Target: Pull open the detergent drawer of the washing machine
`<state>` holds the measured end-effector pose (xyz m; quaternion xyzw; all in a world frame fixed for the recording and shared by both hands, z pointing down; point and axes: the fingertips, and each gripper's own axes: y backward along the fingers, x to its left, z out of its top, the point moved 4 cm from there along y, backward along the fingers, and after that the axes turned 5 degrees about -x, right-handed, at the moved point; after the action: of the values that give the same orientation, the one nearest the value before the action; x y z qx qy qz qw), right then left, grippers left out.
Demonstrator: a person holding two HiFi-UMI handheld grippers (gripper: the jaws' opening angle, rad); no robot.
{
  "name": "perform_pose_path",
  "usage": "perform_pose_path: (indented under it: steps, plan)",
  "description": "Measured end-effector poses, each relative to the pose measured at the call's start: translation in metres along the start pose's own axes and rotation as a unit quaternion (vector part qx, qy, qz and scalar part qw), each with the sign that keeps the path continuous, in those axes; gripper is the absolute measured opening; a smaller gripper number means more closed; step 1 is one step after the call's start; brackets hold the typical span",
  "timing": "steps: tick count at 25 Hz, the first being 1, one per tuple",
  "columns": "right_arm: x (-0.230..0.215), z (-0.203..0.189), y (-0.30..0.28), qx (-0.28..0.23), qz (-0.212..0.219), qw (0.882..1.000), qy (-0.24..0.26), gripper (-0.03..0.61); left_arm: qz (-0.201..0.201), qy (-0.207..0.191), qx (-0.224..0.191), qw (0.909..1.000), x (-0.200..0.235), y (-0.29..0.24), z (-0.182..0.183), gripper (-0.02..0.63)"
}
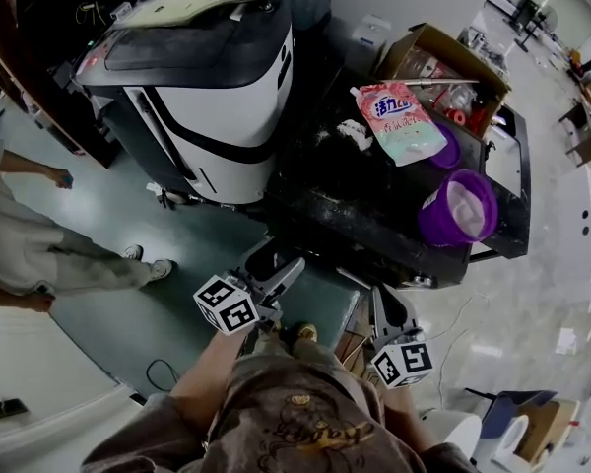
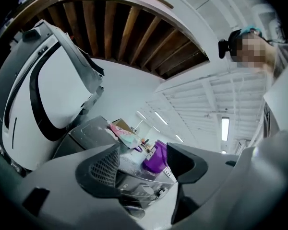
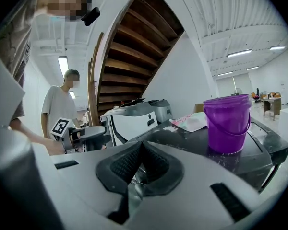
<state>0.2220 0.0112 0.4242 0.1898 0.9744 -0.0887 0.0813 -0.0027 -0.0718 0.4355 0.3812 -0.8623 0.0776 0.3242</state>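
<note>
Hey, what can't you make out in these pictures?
Washing machine front, drawer included: head view, hidden below its top edge and behind the left tool.
Pouch print: too small to read, head view.
Clear part past the left tool's jaws: left gripper view, tool body covers most.

I am holding my right gripper [image 3: 140,150] low in the frame, jaws pressing together on nothing; a purple bucket [image 3: 227,123] is standing at right on the dark washing machine [image 3: 187,145]; my left gripper [image 3: 97,134] is hovering at left.
</note>
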Motion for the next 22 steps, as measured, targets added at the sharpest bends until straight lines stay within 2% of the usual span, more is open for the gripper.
perform_pose_path:
  steps: [6,11,22]
  plan:
    - [-0.008,-0.006,-0.002,0.022,-0.001,1.0,0.001,0.005,0.001,0.056,-0.005,0.9984,0.04,-0.015,-0.031,0.344]
    - [-0.015,-0.012,-0.004,0.036,-0.011,0.999,0.002,0.005,0.015,0.091,-0.011,0.9957,0.081,-0.022,-0.056,0.348]
    - [-0.024,-0.022,-0.01,0.059,-0.029,0.998,0.013,0.005,0.009,0.149,-0.011,0.9888,0.141,-0.04,-0.101,0.35]
